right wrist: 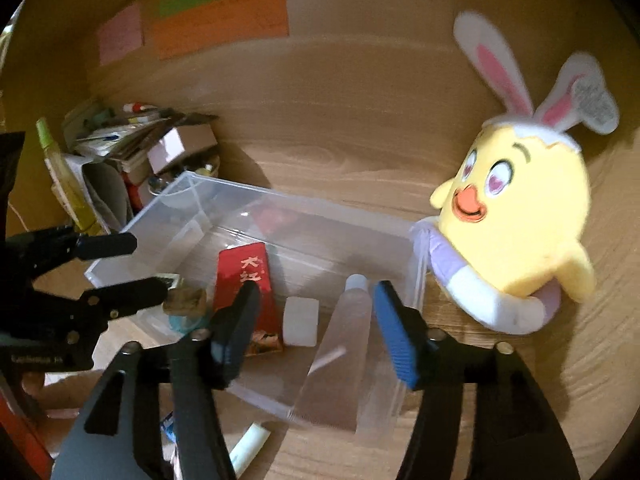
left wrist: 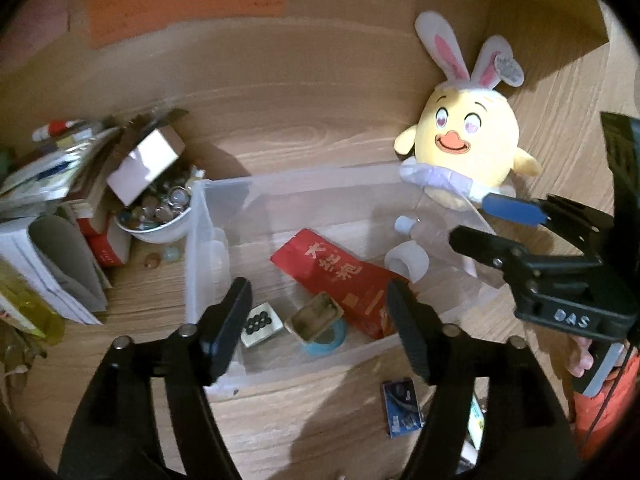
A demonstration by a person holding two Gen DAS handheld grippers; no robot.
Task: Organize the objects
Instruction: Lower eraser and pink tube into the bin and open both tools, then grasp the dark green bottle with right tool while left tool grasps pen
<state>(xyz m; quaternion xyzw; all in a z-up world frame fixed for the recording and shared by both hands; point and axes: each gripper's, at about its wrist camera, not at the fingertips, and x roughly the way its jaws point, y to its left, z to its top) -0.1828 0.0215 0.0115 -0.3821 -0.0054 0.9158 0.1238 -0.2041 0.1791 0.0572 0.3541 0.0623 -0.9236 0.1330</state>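
A clear plastic bin (left wrist: 196,248) (right wrist: 132,224) sits on the wooden desk. In it lie a red packet (left wrist: 332,276) (right wrist: 244,280), a mahjong tile (left wrist: 258,324), a small worn block on a blue tape roll (left wrist: 320,320) (right wrist: 186,304), a white cap (left wrist: 408,262) (right wrist: 300,320) and a clear tube (left wrist: 436,236) (right wrist: 344,344). My left gripper (left wrist: 316,320) (right wrist: 132,264) is open and empty above the bin's near left part. My right gripper (right wrist: 316,320) (left wrist: 480,220) is open, its fingers either side of the clear tube, over the bin's right end.
A yellow chick plush with rabbit ears (left wrist: 468,136) (right wrist: 520,220) leans beside the bin's right end. A pile of books and papers (left wrist: 52,208) (right wrist: 108,148) and a white bowl of marbles (left wrist: 160,216) stand left. A blue card (left wrist: 402,408) lies on the desk in front.
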